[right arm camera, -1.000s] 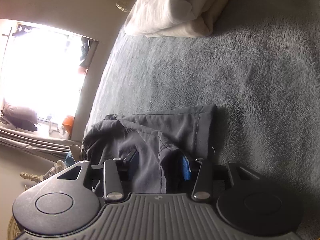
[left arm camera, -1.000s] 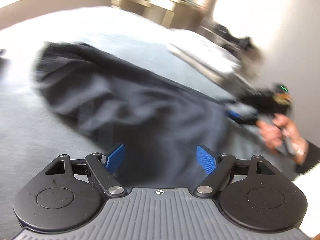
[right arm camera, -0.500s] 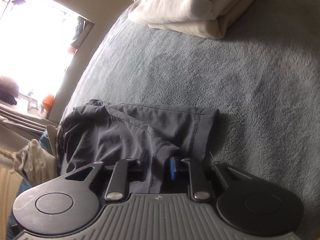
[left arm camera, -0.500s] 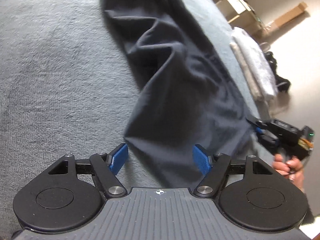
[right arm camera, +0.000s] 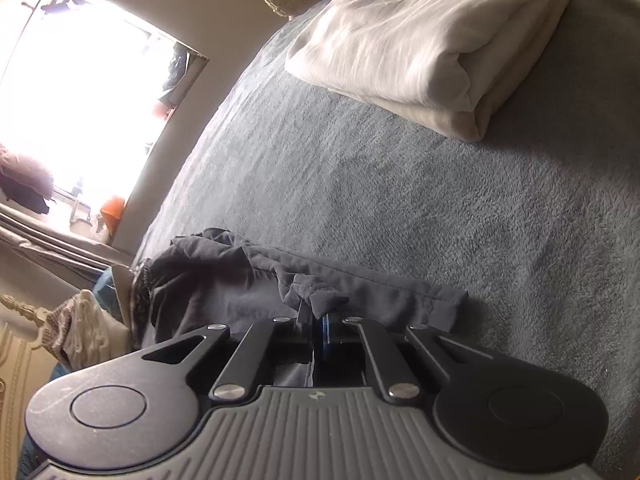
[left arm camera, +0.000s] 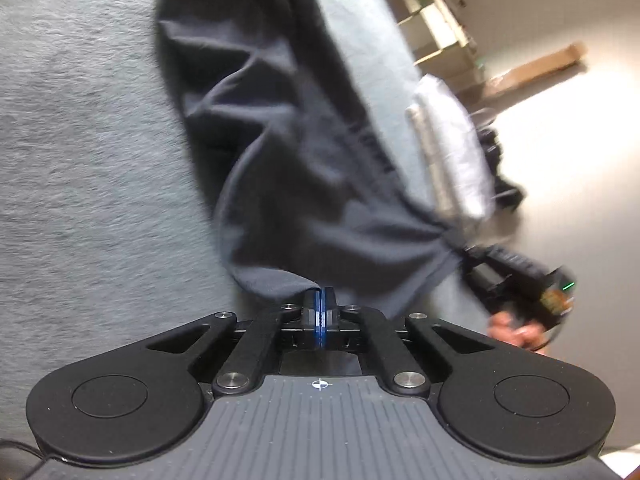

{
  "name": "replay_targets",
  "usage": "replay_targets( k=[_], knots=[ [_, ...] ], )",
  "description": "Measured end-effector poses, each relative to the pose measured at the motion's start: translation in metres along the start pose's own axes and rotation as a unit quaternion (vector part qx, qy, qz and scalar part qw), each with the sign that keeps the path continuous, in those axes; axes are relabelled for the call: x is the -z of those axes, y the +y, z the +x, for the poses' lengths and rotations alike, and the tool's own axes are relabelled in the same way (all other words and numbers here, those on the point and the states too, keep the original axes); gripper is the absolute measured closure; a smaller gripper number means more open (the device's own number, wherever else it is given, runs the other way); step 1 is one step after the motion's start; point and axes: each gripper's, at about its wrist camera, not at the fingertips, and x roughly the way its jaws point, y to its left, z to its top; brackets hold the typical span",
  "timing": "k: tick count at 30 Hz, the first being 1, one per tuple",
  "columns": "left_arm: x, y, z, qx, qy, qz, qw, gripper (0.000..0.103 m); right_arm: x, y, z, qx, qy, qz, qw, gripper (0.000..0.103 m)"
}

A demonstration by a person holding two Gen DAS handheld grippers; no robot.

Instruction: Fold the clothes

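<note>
While the dark grey garment (left arm camera: 304, 168) lies rumpled across the grey fleece blanket (left arm camera: 88, 168), both grippers meet it along its near edge. Left wrist view: the left gripper (left arm camera: 319, 300) has its two blue-padded fingers pressed together, the jaws having just closed; the garment's lowest fold comes down to the fingertips (left arm camera: 314, 300), with its hem touching them, though whether cloth is actually pinched between the pads cannot be told from this view. From that point the garment runs away from the left gripper toward the far end of the blanket, its surface thrown into deep diagonal creases. To the right of the garment, the right gripper (left arm camera: 472, 258) appears blurred, with a corner of the cloth gathered at its tip and a hand (left arm camera: 516, 328) behind it on the handle. Right wrist view: the right gripper (right arm camera: 320, 322) is likewise drawn nearly closed, the jaws having just come together, and a puckered bunch of the garment's seamed edge (right arm camera: 316, 296) sits pinched between its pads. The rest of the garment (right arm camera: 240, 280) spreads to the left of this pinch, its stitched hem lying flat on the blanket (right arm camera: 440, 208). Beyond the garment, well apart from it, a folded cream-white cloth (right arm camera: 432, 36) rests on the blanket. Left of the garment, past the blanket's edge, a bright window (right arm camera: 80, 92) is overexposed.
</note>
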Motion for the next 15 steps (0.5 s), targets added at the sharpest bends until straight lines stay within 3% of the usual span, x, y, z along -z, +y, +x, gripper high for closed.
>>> replay_targets(
  k=[7,15],
  knots=[
    [-0.009,0.0,0.007,0.034,0.001,-0.033,0.9989,0.103,-0.016,-0.016,-0.001,0.013,-0.007,0.02,1.0,0.099],
    [-0.007,0.013,0.027,0.011,0.026,-0.059,0.9978,0.103,-0.021,-0.038,0.012,0.036,0.008,0.026,0.999,0.099]
  ],
)
